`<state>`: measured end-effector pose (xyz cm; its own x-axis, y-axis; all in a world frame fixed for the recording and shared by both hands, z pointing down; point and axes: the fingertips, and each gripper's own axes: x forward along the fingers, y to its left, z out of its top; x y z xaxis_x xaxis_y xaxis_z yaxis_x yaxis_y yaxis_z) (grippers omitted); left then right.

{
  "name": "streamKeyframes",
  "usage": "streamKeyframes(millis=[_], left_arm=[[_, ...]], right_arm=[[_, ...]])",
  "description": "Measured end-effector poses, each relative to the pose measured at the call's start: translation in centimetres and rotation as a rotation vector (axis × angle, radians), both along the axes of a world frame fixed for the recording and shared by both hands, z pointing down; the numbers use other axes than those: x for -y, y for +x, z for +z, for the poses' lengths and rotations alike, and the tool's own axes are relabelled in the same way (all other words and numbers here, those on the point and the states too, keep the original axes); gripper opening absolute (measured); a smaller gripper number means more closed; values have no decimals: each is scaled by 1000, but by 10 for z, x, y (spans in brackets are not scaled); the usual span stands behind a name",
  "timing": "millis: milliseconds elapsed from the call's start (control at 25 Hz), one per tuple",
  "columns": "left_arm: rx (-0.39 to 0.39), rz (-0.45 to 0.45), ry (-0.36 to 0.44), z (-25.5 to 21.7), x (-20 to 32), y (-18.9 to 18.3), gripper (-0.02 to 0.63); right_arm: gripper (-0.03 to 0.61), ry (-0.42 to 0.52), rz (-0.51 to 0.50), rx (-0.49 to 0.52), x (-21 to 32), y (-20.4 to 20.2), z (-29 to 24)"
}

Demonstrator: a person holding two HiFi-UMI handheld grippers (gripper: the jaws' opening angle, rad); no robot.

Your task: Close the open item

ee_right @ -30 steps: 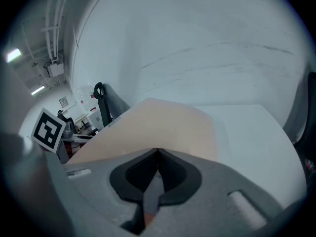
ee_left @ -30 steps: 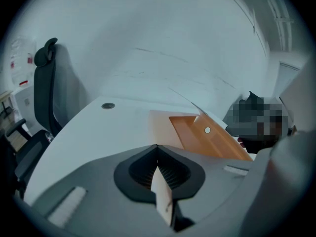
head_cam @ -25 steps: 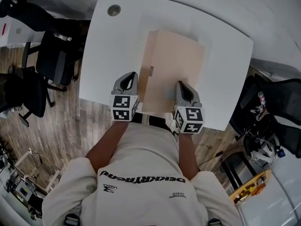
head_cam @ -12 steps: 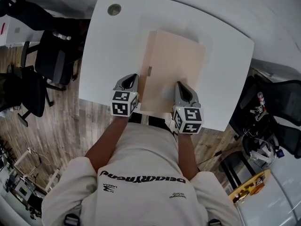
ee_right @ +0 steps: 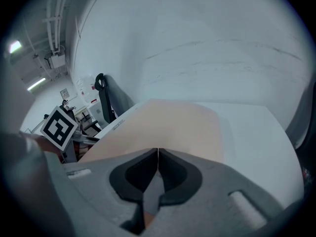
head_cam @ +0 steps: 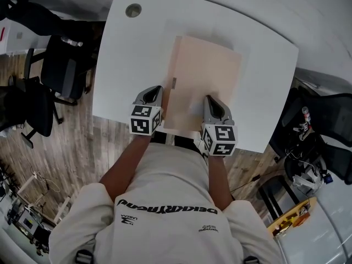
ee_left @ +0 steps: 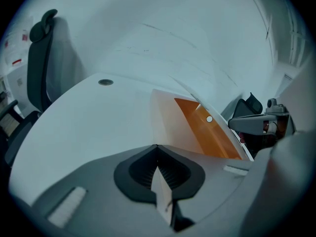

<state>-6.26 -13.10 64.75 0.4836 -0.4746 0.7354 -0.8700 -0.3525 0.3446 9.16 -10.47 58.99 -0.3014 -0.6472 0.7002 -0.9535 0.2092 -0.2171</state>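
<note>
Lid of the pale flat wooden box (head_cam: 206, 76) sits lower than a second ago, nearly flat | left gripper (head_cam: 154, 91): jaws together, nothing held, just beside the box's near-left edge | right gripper (head_cam: 211, 100): jaws together, tips on the lid's near end | box ahead of both grippers, on the white table (head_cam: 126, 54)

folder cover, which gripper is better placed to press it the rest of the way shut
Right, probably. The right gripper sits shut over the folder cover, ready to push down. The left gripper is beside its gaping left edge, over the table.
</note>
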Motion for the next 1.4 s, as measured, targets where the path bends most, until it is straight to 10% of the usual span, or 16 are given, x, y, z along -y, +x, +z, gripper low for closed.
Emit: streamKeyframes(millis=[1400], left_arm=[[-32, 22, -17, 3, 3, 5, -4]], right_arm=[[3, -83, -65, -4, 1, -20, 24]])
